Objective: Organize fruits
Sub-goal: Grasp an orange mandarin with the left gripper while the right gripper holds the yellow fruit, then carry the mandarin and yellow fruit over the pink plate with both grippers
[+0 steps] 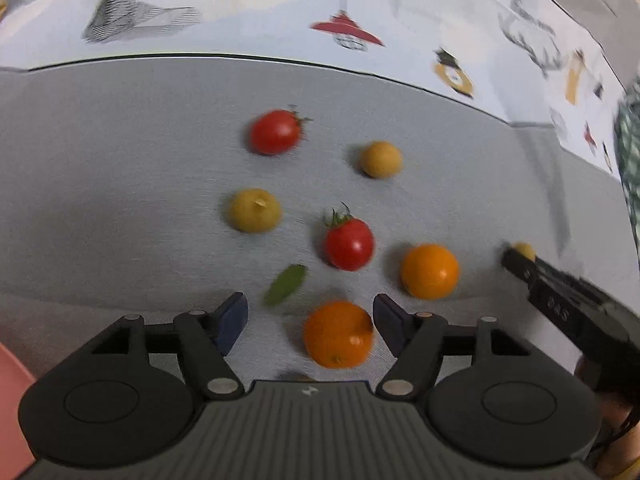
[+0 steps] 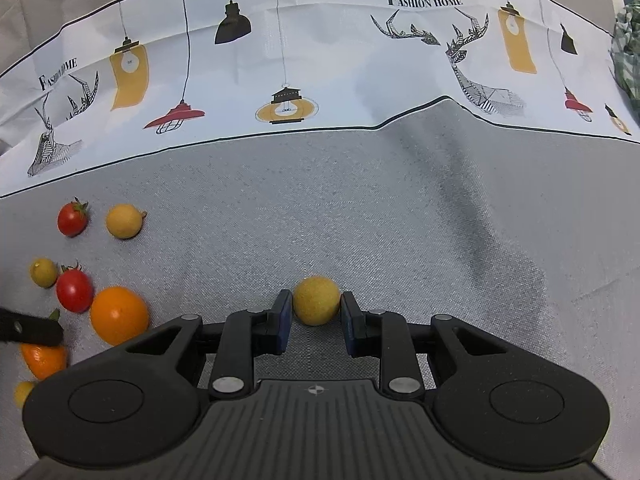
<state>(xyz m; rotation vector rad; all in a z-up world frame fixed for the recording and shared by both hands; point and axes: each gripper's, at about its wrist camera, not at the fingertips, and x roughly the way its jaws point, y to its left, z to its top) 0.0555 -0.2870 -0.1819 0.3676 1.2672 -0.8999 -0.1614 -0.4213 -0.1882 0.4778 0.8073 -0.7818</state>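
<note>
In the left wrist view my left gripper (image 1: 310,320) is open above the grey cloth, its jaws on either side of an orange (image 1: 338,334). A second orange (image 1: 430,271), two cherry tomatoes (image 1: 349,243) (image 1: 275,131), two yellow fruits (image 1: 254,210) (image 1: 380,159) and a green leaf (image 1: 285,284) lie beyond. In the right wrist view my right gripper (image 2: 314,312) is shut on a yellow fruit (image 2: 316,300), which rests on or just above the cloth. It also shows at the right of the left wrist view (image 1: 524,250).
A white printed cloth (image 2: 320,60) with lamps and deer lies beyond the grey cloth (image 2: 400,220). A pink object (image 1: 10,400) sits at the left edge. A green checked cloth (image 2: 628,48) is at the far right. The fruit cluster shows left in the right wrist view (image 2: 118,314).
</note>
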